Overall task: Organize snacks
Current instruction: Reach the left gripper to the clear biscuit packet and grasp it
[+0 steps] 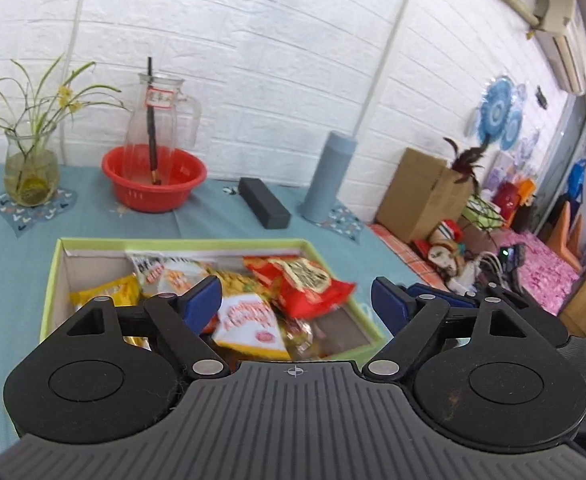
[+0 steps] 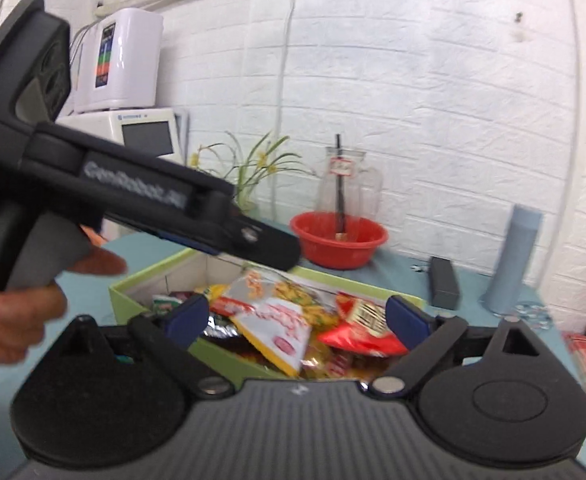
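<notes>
- Since both wrist views look down into the same green box (image 1: 59, 276), take that box as the landmark for everything below.
- Left wrist view: left hand-held gripper (image 1: 295, 304) hangs over the near edge of the box, jaws spread wide, nothing between the blue pads (image 1: 201, 302). Reads as a release pose, not a reach.
- Snack packets sit inside the box in a loose overlapping heap: red bag (image 1: 305, 284) toward the box's far right, white-and-yellow packet (image 1: 249, 326) near the middle, yellow packet (image 1: 111, 292) against the box's left wall. Heaped rather than filed, so my guess is that sorting is only part done.
- Beyond the box on the counter (image 1: 9, 280): red basin (image 1: 153, 188) holding a glass jug (image 1: 159, 120), a black case (image 1: 263, 202), a blue-grey cylinder (image 1: 327, 176), a flower vase (image 1: 31, 172). All well apart from the box, likely parked out of the work area.
- Right wrist view: right hand-held gripper (image 2: 297, 322) also over the near side of the box, jaws wide, empty. Same heap below it, red bag (image 2: 363, 330) on the box's right side.
- Left hand-held gripper (image 2: 249, 240) crosses above the far-left corner of the box, a hand (image 2: 21, 312) on its grip. Its jaws can't be read from this side.
- Picture is blurred, so labels are unreadable.
</notes>
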Demonstrator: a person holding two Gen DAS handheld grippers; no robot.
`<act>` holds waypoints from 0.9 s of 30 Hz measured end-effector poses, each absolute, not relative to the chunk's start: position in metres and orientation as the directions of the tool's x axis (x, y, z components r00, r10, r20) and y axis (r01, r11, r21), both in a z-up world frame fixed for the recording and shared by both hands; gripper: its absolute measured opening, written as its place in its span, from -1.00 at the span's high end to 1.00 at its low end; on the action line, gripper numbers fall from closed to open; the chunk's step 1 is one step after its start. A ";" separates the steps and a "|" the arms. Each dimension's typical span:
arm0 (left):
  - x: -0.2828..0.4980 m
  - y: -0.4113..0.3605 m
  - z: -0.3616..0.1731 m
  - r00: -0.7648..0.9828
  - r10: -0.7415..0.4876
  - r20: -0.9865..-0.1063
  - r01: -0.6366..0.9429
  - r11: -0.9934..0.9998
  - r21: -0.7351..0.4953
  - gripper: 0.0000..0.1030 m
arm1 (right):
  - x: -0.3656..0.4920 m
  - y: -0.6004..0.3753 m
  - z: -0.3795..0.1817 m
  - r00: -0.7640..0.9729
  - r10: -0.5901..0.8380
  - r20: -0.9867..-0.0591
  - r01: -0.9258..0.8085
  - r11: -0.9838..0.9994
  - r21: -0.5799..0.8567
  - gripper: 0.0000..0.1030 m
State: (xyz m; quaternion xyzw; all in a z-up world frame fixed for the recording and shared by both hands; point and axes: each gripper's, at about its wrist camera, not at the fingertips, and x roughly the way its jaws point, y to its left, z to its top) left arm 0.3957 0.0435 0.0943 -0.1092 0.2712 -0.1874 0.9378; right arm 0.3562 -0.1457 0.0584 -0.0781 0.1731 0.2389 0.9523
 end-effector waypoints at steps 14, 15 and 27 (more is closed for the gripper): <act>0.402 -0.035 0.000 0.508 -0.480 -0.715 0.335 0.875 -0.349 -0.15 | 0.333 -0.166 -0.038 0.697 0.401 -0.595 -0.426 0.898 0.107 -0.81; 0.407 -0.040 -0.004 0.486 -0.487 -0.726 0.346 0.870 -0.351 -0.06 | 0.337 -0.164 -0.041 0.685 0.406 -0.605 -0.432 0.895 0.111 -0.81; 0.365 -0.033 -0.018 0.480 -0.380 -0.791 0.315 0.916 -0.249 0.48 | 0.309 -0.128 -0.042 0.603 0.496 -0.624 -0.580 0.810 0.083 -0.78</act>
